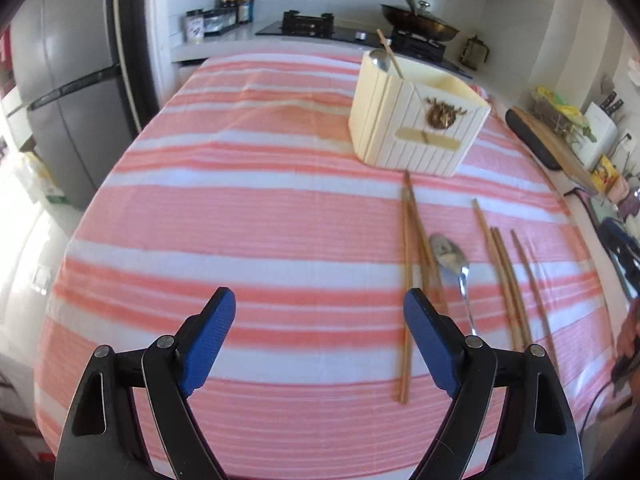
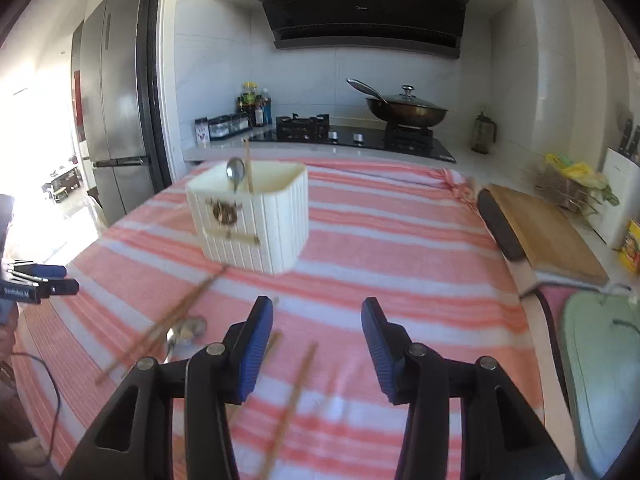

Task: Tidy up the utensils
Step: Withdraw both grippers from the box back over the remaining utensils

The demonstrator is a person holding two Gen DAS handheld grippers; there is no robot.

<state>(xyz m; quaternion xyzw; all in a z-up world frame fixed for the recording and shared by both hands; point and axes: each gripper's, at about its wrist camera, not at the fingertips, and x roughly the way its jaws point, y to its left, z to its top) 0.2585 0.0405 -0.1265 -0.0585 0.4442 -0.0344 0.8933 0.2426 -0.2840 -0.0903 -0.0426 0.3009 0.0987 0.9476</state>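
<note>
A cream ribbed utensil holder [image 1: 416, 120] [image 2: 256, 216] stands on the pink striped cloth, with a spoon [image 1: 380, 60] [image 2: 235, 172] and one chopstick [image 1: 390, 54] [image 2: 248, 164] in it. Several wooden chopsticks [image 1: 408, 280] [image 2: 292, 404] and a metal spoon [image 1: 450, 256] [image 2: 188, 330] lie on the cloth in front of it. My left gripper [image 1: 318, 304] is open and empty, left of the loose utensils. My right gripper [image 2: 318, 312] is open and empty above a chopstick. The left gripper's tips also show in the right wrist view [image 2: 56, 280].
A stove with a lidded wok [image 2: 404, 110] and a bottle rack [image 2: 248, 108] stand on the counter behind. A fridge [image 1: 76, 92] is at the left. A cutting board [image 2: 540, 232] and a green mat [image 2: 600, 368] lie at the right.
</note>
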